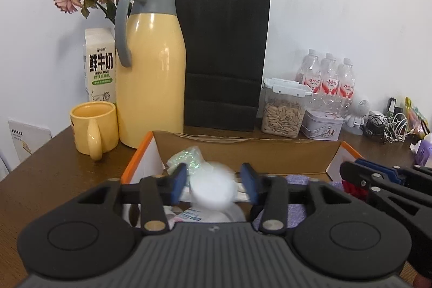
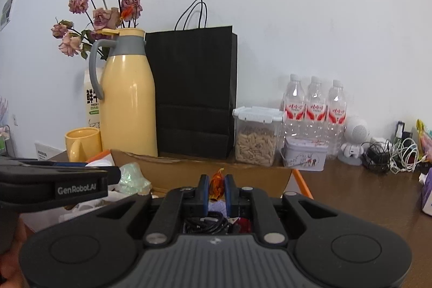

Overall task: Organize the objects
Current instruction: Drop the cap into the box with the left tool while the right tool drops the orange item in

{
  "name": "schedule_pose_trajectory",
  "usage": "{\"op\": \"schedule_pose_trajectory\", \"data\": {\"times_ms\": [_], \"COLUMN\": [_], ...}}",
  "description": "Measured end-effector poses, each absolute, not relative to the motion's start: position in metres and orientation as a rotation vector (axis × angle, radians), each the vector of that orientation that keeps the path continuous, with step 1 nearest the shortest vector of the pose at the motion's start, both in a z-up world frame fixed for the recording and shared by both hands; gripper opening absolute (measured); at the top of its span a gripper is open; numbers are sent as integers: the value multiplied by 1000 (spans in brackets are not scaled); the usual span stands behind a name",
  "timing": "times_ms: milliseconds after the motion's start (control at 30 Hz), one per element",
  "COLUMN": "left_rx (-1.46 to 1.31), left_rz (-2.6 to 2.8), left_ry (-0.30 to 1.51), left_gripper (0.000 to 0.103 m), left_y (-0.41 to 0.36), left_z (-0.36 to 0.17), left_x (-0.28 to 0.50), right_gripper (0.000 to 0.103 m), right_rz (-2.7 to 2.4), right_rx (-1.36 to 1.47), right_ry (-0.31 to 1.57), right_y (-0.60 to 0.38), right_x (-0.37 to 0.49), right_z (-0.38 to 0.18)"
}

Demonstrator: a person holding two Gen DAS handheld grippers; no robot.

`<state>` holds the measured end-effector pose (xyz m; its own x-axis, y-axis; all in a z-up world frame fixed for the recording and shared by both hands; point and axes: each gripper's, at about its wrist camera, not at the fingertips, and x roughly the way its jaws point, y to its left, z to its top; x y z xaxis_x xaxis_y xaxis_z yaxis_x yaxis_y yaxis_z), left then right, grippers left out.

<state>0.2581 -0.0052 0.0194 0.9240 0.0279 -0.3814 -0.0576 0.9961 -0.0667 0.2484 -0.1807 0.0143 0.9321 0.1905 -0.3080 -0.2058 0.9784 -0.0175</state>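
Right wrist – three water bottles (image 2: 314,109), one mug (image 2: 81,143).

The milk carton (image 1: 99,66), just left of the yellow flask (image 1: 151,72), reads "鲜牛奶" in large dark characters, with "FRESH MILK" printed beneath; smaller green lines under that are too small to read. In the right wrist view the flask hides most of the carton, leaving only "鲜" and "FRESH". The left gripper (image 2: 89,186), reaching in low and left of the flask, carries "GenRobot.AI" in pale letters on its side. The red labels on the bottles (image 2: 314,109), well right of the flask, bear script too blurred to read.
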Motion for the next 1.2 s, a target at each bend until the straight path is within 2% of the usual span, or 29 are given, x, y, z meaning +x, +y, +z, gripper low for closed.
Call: {"op": "schedule_pose_trajectory", "data": {"times_ms": [33,67,100,167,200,233,267,300,767,1200], "left_rx": [-71,-65,-58,-55,-62,-72,-79,-81,-70,-57], "left_rz": [53,68,85,108,111,111,110,112,65,-36], "left_ry": [377,358,340,322,322,321,320,322,286,263], "left_gripper": [91,100,103,103,103,103,103,103,103,103], "left_y": [-5,-4,-3,-1,0,2,3,4,2,6], "left_z": [19,20,21,24,25,26,27,28,30,41], "left_x": [255,252,249,244,243,242,242,242,219,136], "right_gripper": [15,24,30,58,63,75,92,102,103,103], "right_rz": [198,193,185,172,169,168,166,164,177,193], "right_rx": [-48,-45,-37,-16,-9,-3,1,6,-13,-41], "right_ry": [319,328,335,336,329,320,308,296,257,282], "right_y": [-182,-183,-185,-190,-192,-193,-194,-195,-199,-209], "right_x": [248,248,248,246,244,243,241,238,213,134], "right_z": [13,12,11,10,10,11,12,12,18,37]}}
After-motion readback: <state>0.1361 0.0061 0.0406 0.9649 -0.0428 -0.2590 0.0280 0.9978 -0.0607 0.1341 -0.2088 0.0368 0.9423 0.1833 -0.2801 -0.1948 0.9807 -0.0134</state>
